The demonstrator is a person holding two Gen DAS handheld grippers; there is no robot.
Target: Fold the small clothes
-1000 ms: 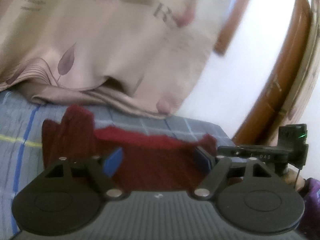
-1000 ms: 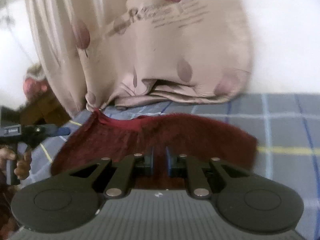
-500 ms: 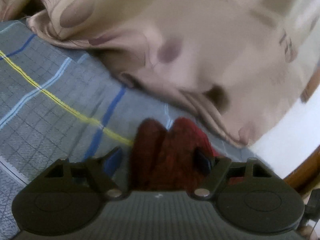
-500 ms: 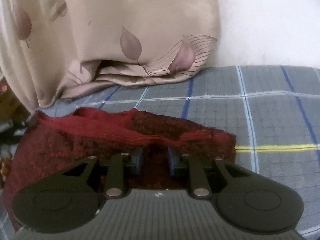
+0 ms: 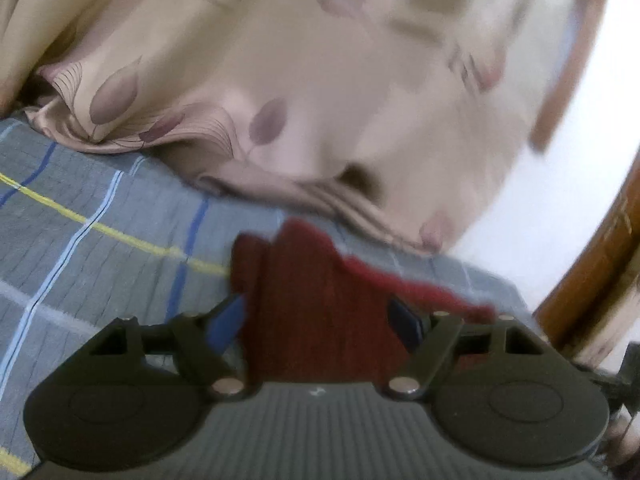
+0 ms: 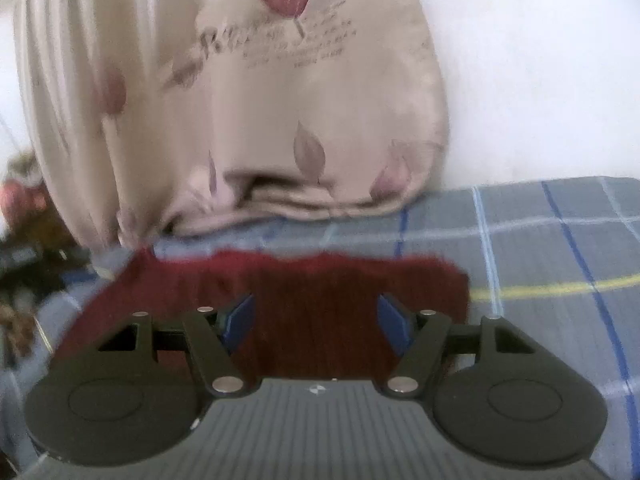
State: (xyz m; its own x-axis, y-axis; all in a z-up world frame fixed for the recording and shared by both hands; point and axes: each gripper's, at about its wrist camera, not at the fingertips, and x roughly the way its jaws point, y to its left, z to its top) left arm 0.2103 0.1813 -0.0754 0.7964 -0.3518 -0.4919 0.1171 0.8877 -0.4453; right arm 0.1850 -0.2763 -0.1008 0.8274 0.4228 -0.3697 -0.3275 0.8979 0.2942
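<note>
Motion blur softens both views. The fuzzy dark-red garment [image 5: 320, 320] [image 6: 288, 304] lies on the grey plaid sheet [image 5: 100, 240], its near edge hidden behind both tongs. Left gripper [image 5: 320, 320] and right gripper [image 6: 316, 322] gape wide, holding nothing. Beige leaf-print curtain [image 6: 240, 120] drapes behind.

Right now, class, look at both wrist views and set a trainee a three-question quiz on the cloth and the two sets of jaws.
1. True or false: the right gripper has its jaws shut.
2. What colour is the cloth lying on the checked bedsheet?
3. What lies behind the cloth? A) curtain B) basket C) pillow

Key:
1. False; the jaws stand open, as do those of the left gripper.
2. Dark red.
3. A, the beige curtain.
</note>
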